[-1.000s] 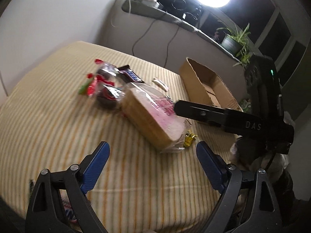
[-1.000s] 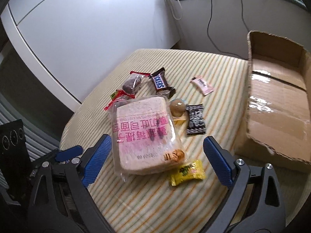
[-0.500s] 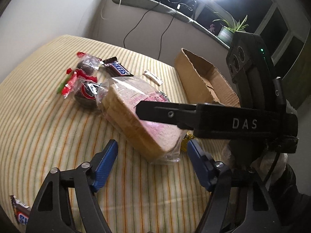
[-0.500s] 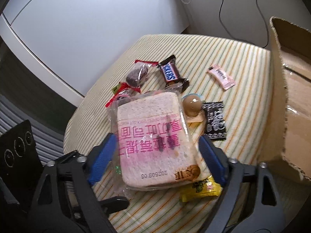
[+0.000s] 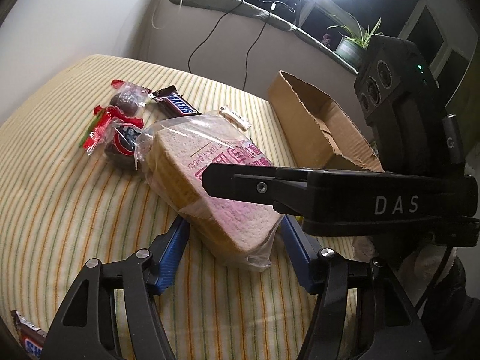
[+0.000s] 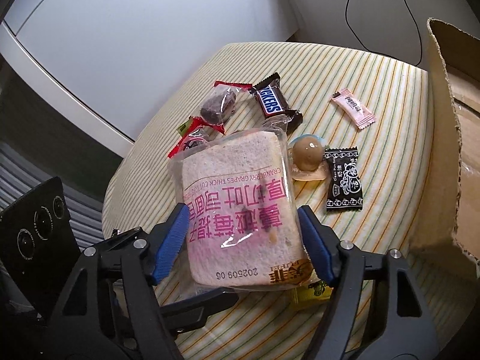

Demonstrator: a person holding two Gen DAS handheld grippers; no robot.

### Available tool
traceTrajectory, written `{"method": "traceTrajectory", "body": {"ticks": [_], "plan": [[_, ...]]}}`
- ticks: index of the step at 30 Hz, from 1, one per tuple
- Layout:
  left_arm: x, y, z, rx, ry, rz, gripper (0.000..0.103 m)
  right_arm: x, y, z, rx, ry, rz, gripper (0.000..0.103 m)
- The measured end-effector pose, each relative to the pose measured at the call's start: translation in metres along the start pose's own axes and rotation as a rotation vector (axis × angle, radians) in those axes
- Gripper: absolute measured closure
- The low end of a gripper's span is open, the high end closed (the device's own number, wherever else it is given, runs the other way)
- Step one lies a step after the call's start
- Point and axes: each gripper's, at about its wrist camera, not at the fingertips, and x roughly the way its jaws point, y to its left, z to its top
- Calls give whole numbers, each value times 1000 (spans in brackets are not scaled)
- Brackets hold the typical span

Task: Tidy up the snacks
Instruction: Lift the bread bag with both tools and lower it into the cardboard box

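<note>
A clear bag of sliced bread (image 5: 198, 162) with pink print lies on the striped cloth. Its near corner sits between the blue pads of my left gripper (image 5: 235, 231), whose jaws are closing; a slit of cloth still shows beside the right pad. In the right wrist view the bread bag (image 6: 237, 198) fills the gap of my right gripper (image 6: 241, 219). Both of its pads lie against the wrapper's sides while its jaws keep closing. The right gripper's black finger (image 5: 270, 186) crosses the loaf in the left wrist view. The left gripper's finger (image 6: 195, 303) shows under the bag's near edge.
An open cardboard box (image 6: 444, 150) stands right of the bread. Around the loaf lie a Snickers bar (image 6: 270, 103), red-wrapped snacks (image 5: 120, 138), a pink sachet (image 6: 352, 109), a black candy (image 6: 345, 186), a round brown sweet (image 6: 307, 156) and a yellow candy (image 6: 312, 292). Another Snickers (image 5: 28, 339) lies near the table edge.
Both grippers came forward and down onto the bread bag, and their jaws narrowed around it. The right gripper's finger now reaches across the loaf in the left wrist view.
</note>
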Motion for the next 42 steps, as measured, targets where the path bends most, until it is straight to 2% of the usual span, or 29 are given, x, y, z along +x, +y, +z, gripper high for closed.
{"method": "traceTrajectory", "body": {"ticks": [9,21,32,42], "plan": [[-12,-9,6,32,-40,18,41,-15,12,0,-17,-29,-1,29],[-12,-44,30,105,-82,-14,41,-62,9,9,-27,-110,-28,29],[7,-95,50,182,-99,-65,39,-116,-25,11,11,-195,-78,29],[47,-137,72,236,-64,-125,39,-155,-73,11,60,-246,-143,29]]}}
